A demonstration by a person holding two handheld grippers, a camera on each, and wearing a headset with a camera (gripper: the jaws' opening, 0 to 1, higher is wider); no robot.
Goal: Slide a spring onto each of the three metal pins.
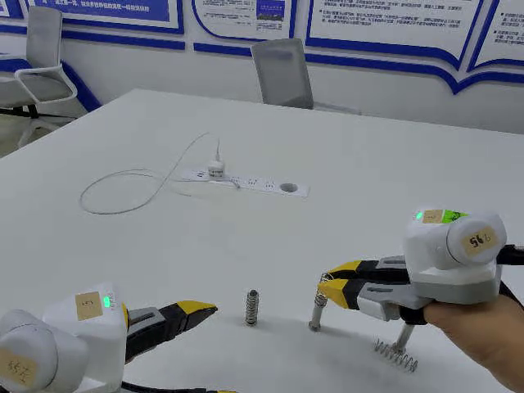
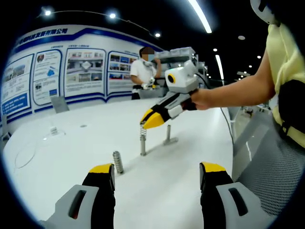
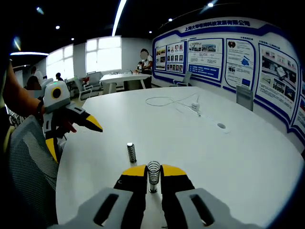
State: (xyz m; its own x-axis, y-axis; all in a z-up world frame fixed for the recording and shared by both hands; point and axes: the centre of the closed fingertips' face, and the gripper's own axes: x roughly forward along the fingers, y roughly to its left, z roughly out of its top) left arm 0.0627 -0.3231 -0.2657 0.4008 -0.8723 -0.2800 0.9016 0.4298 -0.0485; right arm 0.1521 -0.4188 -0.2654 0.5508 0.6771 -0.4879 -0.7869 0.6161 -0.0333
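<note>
Working at a white surface [image 1: 164, 262]. Left hand-held gripper [image 2: 157, 168] low at the near left, jaws spread wide, gripping nothing. Right hand-held gripper [image 1: 336, 280] at the right, held in a hand [image 1: 483, 332], yellow tips pressed together on a spring [image 3: 153, 172], pinching its coils from both sides at the top of the middle pin [image 1: 316, 318], upright on its small foot. Left of that, between the two grippers, the left pin [image 3: 130, 144], upright and wrapped along its shaft by a second spring [image 1: 252, 308]. To the right, partly behind the right hand-held gripper, the bare pin [image 1: 404, 334], with a loose spring [image 1: 395, 354] lying on its side on the surface just beside its foot. Farther back on the surface, a white power strip [image 1: 246, 182] and a looped white cable [image 1: 123, 192].
</note>
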